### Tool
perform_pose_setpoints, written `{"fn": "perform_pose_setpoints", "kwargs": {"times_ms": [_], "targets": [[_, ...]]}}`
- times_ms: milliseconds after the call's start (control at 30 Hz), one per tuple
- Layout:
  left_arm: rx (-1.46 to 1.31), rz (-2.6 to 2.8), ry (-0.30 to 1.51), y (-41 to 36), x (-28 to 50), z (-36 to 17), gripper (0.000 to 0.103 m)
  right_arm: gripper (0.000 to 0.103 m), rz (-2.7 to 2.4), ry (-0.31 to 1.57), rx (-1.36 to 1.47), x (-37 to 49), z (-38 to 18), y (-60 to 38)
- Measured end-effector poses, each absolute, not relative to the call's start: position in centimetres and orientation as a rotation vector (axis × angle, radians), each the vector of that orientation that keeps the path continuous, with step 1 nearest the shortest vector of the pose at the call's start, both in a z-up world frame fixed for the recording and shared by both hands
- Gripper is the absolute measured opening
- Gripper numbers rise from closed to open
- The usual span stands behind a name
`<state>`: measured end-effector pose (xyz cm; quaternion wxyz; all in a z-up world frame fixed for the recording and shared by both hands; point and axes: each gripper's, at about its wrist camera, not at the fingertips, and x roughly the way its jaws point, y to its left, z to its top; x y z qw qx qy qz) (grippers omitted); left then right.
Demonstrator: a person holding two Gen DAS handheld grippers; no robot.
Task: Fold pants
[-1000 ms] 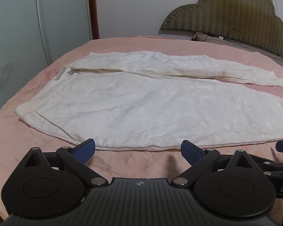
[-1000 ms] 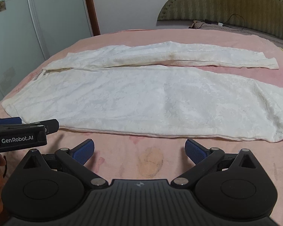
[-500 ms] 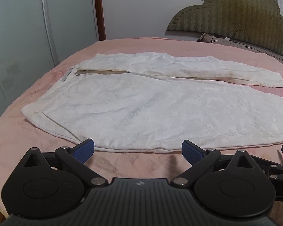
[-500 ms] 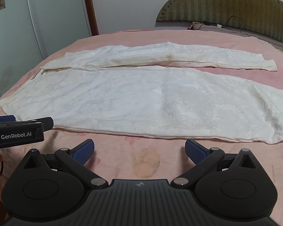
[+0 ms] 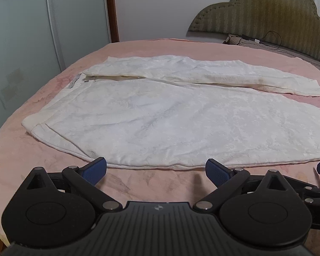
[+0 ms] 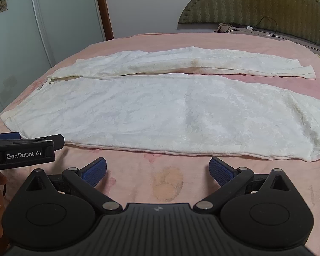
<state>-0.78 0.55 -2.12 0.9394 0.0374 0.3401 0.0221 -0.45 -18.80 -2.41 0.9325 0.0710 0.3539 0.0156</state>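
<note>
Two tongs hang low over the near edge of the pink bed (image 5: pixel 138 49), both released with their blue pads spread wide and nothing between them. The left tongs (image 5: pixel 155 169) fill the bottom of the left wrist view, just short of the near hem of the white pants (image 5: pixel 170 123). The right tongs (image 6: pixel 157 168) sit at the bottom of the right wrist view, above a faded flower print on the bedspread. The pants lie flat across the middle of both frames, waistband toward the left, the near leg broad, the far leg narrow and stretching toward the upper right. A padded green headboard (image 6: pixel 256 2) rises in the upper right, and frosted wardrobe doors (image 5: pixel 32 42) stand at the left.
</note>
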Motion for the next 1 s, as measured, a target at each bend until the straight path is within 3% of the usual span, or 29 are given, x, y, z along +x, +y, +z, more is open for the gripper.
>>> {"fn": "perform_pose_setpoints", "kwargs": {"times_ms": [1000], "targets": [[0.099,0.037,0.71,-0.07,-0.68,-2.54,0.101,0.103,0.062,0.712,0.151,-0.59,-2.75,-18.63]]}}
